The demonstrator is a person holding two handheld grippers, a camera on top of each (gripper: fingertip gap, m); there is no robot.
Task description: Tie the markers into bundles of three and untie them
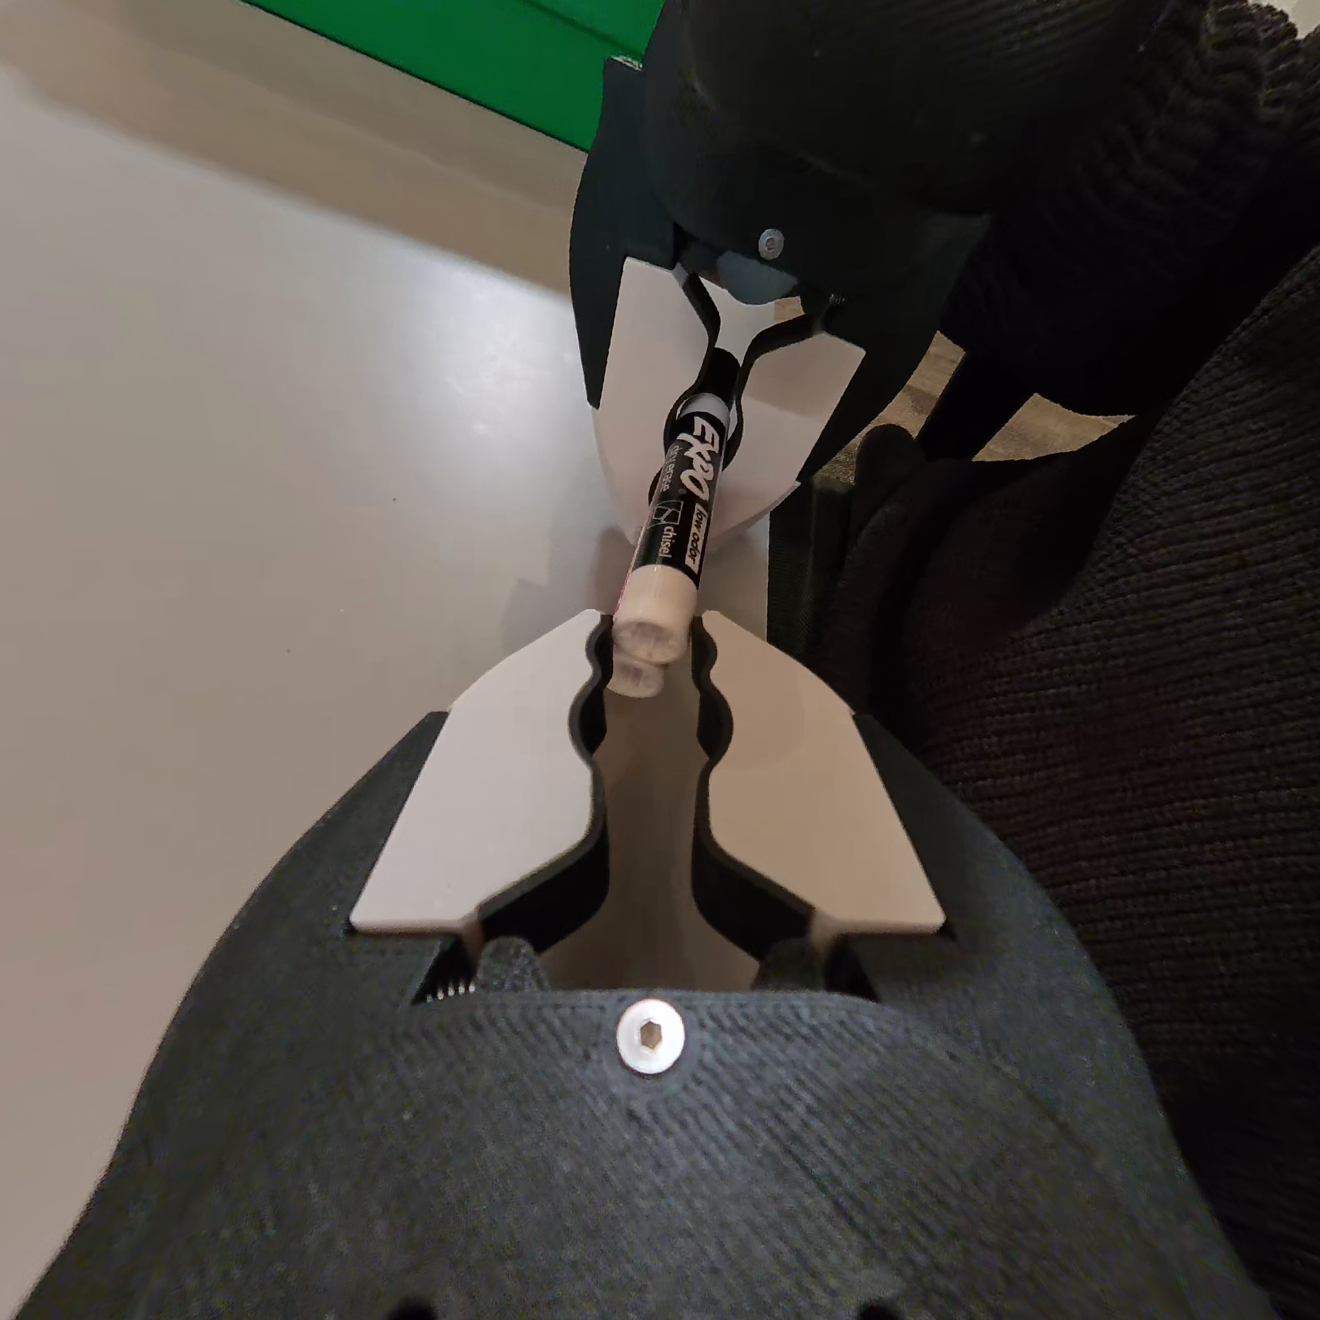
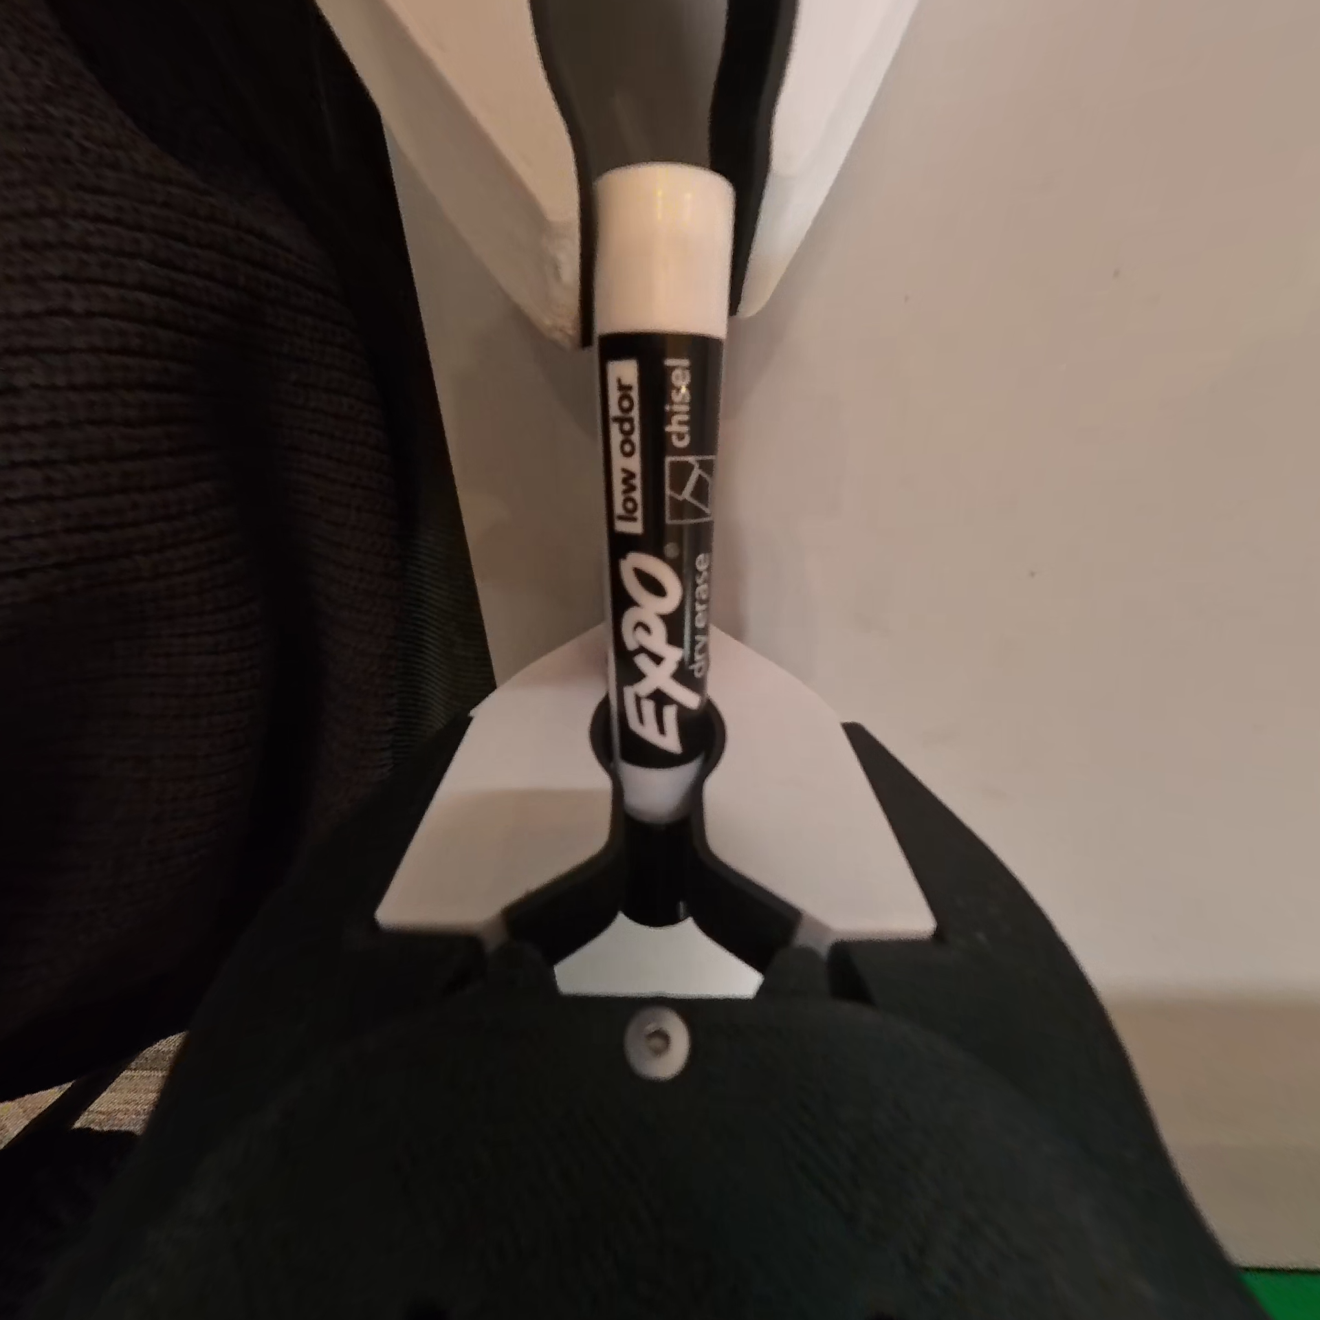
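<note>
A black dry-erase marker [image 2: 657, 464] with a white end cap [image 2: 664, 257] is held level just above a white table [image 2: 1000, 500]. My right gripper [image 2: 657, 643] is shut on the marker's barrel near its other end. My left gripper [image 1: 657, 628] faces it, open a little wider than the marker. Its fingers [image 1: 528, 750] closely flank the white end cap [image 1: 650, 614]. I cannot tell whether they touch it. In the left wrist view the right gripper [image 1: 682, 528] grips the marker [image 1: 678, 493]. In the right wrist view the left gripper [image 2: 661, 328] shows at the top.
The white table [image 1: 250, 500] spreads to the left, and its edge [image 1: 770, 571] runs beside both grippers. A green panel [image 1: 500, 57] stands at the far side. A person's black knit sleeve [image 1: 1107, 643] fills the right, and it also shows on the left of the right wrist view [image 2: 178, 500]. The grippers' ends are close to 8 centimeters from one another. The green panel [image 1: 500, 57] lies around 30 centimeters away from my right fingertips.
</note>
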